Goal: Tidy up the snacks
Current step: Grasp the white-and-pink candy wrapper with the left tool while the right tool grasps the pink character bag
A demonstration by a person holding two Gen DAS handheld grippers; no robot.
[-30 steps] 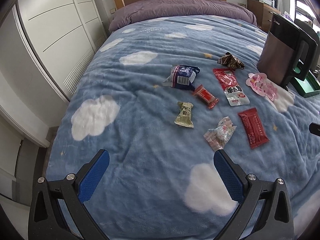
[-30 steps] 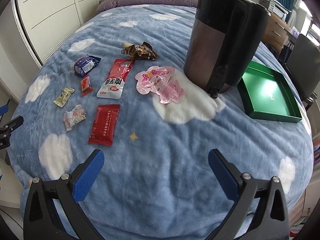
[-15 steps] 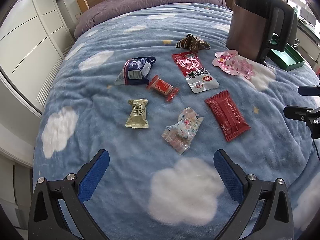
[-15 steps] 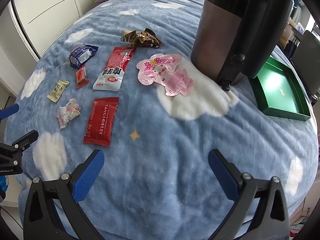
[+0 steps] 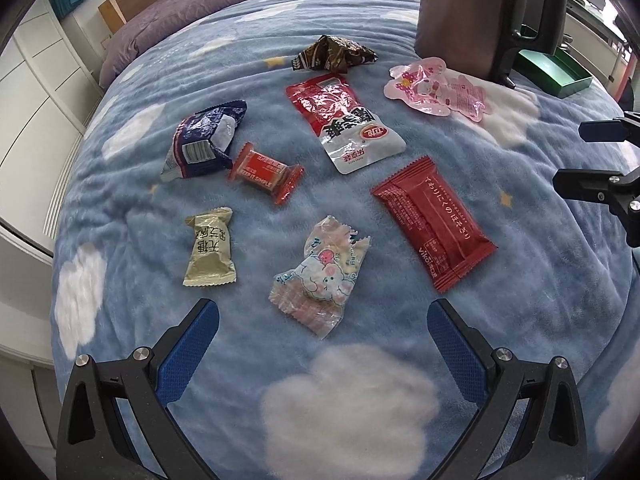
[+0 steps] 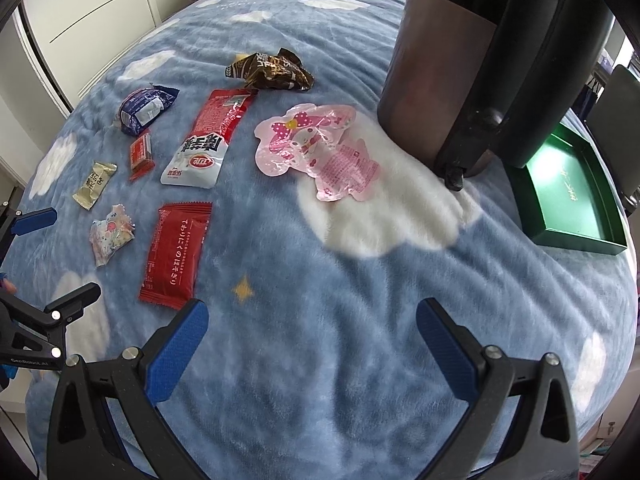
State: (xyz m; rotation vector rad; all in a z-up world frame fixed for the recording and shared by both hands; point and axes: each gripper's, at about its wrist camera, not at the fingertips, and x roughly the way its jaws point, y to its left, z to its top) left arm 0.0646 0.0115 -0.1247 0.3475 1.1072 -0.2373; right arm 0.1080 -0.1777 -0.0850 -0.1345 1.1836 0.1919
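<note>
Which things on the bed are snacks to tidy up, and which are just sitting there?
Snacks: dark red flat packet, pale cartoon-print candy wrapper, beige candy wrapper, pink character-shaped pouch.
Just there: tall dark brown kettle, cloud-print blue blanket. The green tray might collect snacks.

A bed under a blue cloud-patterned fleece blanket (image 5: 360,360) is seen; scattered snack packets (image 5: 434,222) lie mid-frame, a dark kettle (image 6: 460,60) and green tray (image 6: 568,192) upper right.
</note>
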